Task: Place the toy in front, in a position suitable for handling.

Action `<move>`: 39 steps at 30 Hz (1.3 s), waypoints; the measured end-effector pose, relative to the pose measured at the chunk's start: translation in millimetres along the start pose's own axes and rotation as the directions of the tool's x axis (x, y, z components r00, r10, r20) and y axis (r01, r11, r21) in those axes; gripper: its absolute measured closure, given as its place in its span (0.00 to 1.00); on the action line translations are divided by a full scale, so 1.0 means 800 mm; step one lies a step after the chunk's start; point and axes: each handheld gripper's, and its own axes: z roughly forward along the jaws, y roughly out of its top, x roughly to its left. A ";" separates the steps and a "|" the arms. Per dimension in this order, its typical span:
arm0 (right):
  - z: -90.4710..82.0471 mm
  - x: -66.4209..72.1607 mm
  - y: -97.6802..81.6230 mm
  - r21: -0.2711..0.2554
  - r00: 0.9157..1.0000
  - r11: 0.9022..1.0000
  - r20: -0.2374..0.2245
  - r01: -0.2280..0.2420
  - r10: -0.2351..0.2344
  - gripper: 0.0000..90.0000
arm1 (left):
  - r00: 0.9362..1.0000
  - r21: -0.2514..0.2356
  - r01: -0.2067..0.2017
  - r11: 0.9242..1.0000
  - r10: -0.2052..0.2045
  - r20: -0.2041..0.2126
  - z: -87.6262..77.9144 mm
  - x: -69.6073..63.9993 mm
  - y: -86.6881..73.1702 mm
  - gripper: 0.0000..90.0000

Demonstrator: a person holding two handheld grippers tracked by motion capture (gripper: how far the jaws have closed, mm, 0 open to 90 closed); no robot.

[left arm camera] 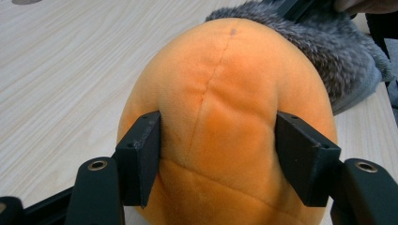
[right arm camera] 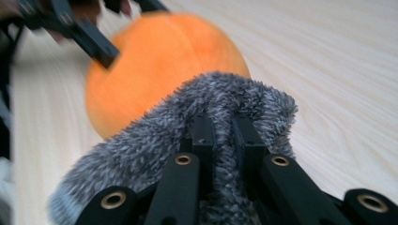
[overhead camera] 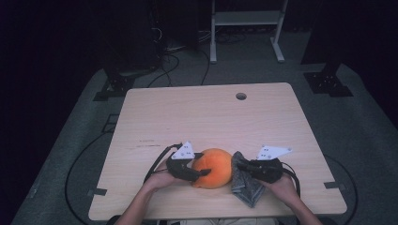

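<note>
Left tool (left arm camera: 218,159) clamped on soft, light orange plush ball (left arm camera: 225,117); right tool (right arm camera: 224,136) pinching limp grey fuzzy fabric (right arm camera: 155,140). Best gripped across seams, squeezing gently.

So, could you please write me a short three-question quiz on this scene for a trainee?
1. True or false: the left gripper has its jaws pressed against the orange plush.
2. What is the right gripper clamped on?
3. Where does the grey fabric lie relative to the plush in the high view: A) to its left, B) to its right, C) behind it near the table's hole?

Key
1. True: both pads dent its sides.
2. A fold of the fuzzy grey fabric.
3. B, touching the plush.
</note>
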 end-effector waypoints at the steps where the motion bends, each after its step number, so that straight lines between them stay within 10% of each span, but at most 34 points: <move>1: -0.003 0.001 0.004 -0.028 1.000 1.000 -0.015 -0.005 0.005 0.90 | 1.000 -0.007 -0.002 1.000 0.002 0.000 0.001 -0.001 0.001 0.39; 7: 0.010 0.024 0.042 -0.099 0.996 0.992 -0.047 0.072 -0.077 0.90 | 1.000 -0.003 0.005 1.000 -0.005 -0.011 0.005 -0.003 0.010 0.36; 10: 0.018 0.021 0.041 -0.078 0.996 0.994 -0.025 0.080 -0.082 0.90 | 0.997 -0.052 0.075 0.996 -0.074 0.014 -0.008 0.006 0.013 0.21; 19: 0.001 -0.012 0.008 -0.012 0.999 1.000 0.045 -0.001 0.002 0.90 | 0.995 -0.046 0.092 0.995 -0.091 0.027 -0.005 0.010 0.009 0.44; 24: -0.014 0.013 0.031 -0.100 0.999 0.993 0.003 0.054 -0.054 0.90 | 0.997 -0.057 0.072 0.996 -0.072 0.007 0.003 -0.002 0.026 0.47; 27: -0.001 0.031 0.047 -0.089 0.992 0.988 -0.004 0.123 -0.123 0.90 | 0.998 -0.063 0.061 0.996 -0.060 0.023 0.002 -0.003 0.031 0.39; 30: 0.009 0.028 0.044 -0.076 0.993 0.990 0.002 0.118 -0.118 0.90 | 0.989 -0.058 0.138 0.989 -0.135 0.055 -0.006 0.010 0.022 0.27; 33: 0.009 0.016 0.038 -0.065 0.995 0.993 0.027 0.101 -0.099 0.90 | 0.977 -0.066 0.194 0.979 -0.187 0.098 -0.007 0.020 0.009 0.35; 39: -0.011 0.010 0.034 -0.074 0.996 0.995 0.059 0.071 -0.067 0.90 | 0.982 -0.092 0.178 0.980 -0.171 0.077 -0.007 0.016 0.016 0.56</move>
